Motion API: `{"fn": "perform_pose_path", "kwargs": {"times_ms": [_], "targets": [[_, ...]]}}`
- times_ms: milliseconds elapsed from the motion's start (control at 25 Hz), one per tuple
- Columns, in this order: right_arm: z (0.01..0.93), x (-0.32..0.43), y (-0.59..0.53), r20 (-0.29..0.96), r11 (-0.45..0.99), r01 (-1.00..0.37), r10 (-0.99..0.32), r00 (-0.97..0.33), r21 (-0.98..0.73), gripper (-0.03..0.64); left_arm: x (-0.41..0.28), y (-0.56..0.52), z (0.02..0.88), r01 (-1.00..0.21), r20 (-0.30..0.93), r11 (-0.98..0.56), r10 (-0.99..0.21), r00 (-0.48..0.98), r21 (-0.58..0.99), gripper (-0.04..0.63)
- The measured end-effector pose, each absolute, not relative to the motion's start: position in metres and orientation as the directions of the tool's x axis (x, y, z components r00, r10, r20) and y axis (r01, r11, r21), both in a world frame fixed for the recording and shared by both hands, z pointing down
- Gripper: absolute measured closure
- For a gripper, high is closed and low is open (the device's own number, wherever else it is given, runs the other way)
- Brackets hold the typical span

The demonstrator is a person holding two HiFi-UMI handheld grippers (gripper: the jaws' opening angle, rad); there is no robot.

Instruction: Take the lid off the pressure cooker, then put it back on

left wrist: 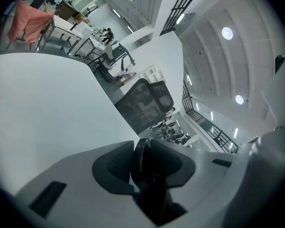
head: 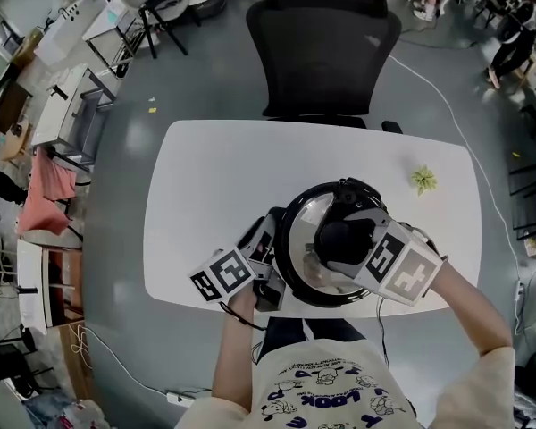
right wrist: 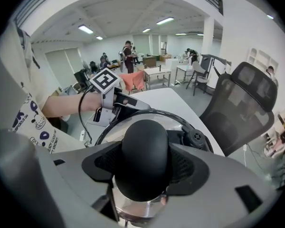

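Note:
A steel pressure cooker (head: 297, 271) stands on the white table (head: 214, 177), close to its near edge. Its shiny lid (head: 305, 219) has a black rim and sits on the pot. My right gripper (head: 344, 239) comes down from the right and is shut on the lid's round black knob (right wrist: 144, 158), which fills the space between the jaws. My left gripper (head: 270, 245) reaches in from the left at pot height and is shut on the cooker's thin black side handle (left wrist: 141, 167). The right gripper view also shows the left gripper (right wrist: 115, 103) at the pot's far side and a black valve (right wrist: 197, 137).
A black mesh office chair (head: 326, 47) stands pushed in at the table's far side. A small green object (head: 422, 180) lies on the table at the right, behind the cooker. Desks and chairs fill the room beyond.

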State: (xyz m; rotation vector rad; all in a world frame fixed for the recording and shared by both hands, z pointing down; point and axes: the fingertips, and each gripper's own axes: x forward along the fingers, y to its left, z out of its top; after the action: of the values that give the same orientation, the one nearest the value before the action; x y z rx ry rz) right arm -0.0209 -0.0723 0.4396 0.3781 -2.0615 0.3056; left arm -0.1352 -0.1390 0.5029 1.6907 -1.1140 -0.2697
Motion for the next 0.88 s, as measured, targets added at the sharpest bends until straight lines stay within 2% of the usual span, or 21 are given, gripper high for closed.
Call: {"fn": "perform_pose_path", "kwargs": {"times_ms": [120,200,880], "targets": [[0.4404,-0.0220,-0.0695,0.876,0.960,-0.273,-0.079,-0.476,-0.062,0.308,-0.1354,-0.1399,0.5033,-0.540,0.327,-0.020,-0.776,0.538,0.841,0.474],[0.4401,-0.0220,-0.0692,0.878,0.966,-0.248,-0.063,-0.475,-0.065,0.307,-0.1354,-0.1402,0.5032,-0.542,0.330,-0.018,-0.777,0.536,0.840,0.474],[0.4378,-0.0226,-0.0665,0.855,0.959,-0.274,-0.086,-0.511,-0.068,0.307,-0.1352,-0.1367,0.5015,-0.578,0.354,-0.010,-0.783,0.512,0.816,0.463]]}}
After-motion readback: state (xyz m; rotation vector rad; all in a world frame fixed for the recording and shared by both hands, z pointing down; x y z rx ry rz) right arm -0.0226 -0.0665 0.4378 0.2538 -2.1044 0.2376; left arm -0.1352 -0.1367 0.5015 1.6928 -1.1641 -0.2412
